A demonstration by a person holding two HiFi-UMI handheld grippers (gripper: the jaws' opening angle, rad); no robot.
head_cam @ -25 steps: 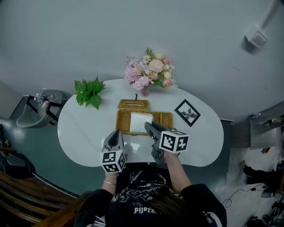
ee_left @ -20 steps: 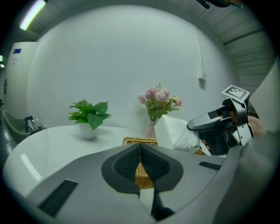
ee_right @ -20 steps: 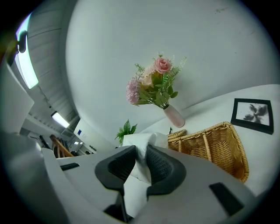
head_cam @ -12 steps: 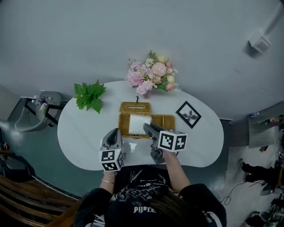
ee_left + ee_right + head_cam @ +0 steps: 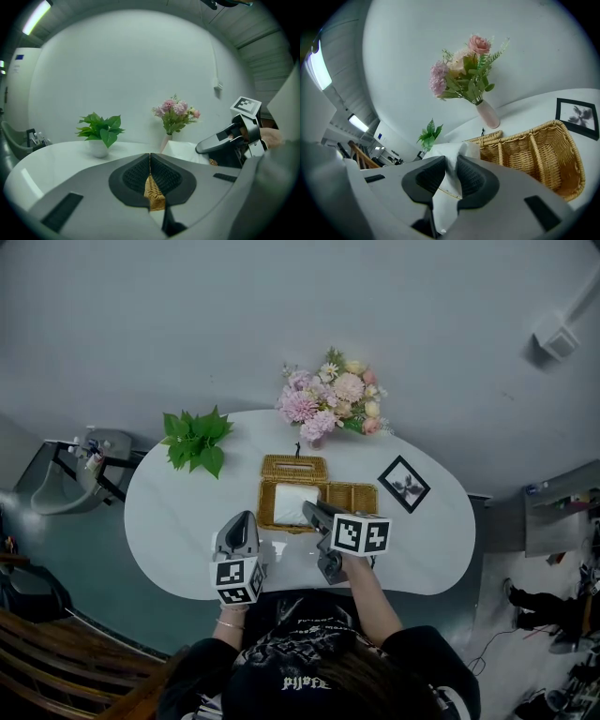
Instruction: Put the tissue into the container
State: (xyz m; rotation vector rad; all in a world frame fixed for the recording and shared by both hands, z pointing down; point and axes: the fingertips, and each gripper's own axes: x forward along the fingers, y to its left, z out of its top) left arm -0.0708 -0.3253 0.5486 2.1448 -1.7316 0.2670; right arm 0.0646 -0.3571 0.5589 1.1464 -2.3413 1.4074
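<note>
Right gripper view: white tissue pinched between the narrowly parted jaws of the right gripper, held at the left end of the wicker container. Left gripper, jaws closed together and empty, just left of the container. Flower vase behind the container; potted plant well to its left; framed picture to its right; white table beneath.

White tissue pinched upright in right tongs; empty divided wicker basket just ahead-right of them.
</note>
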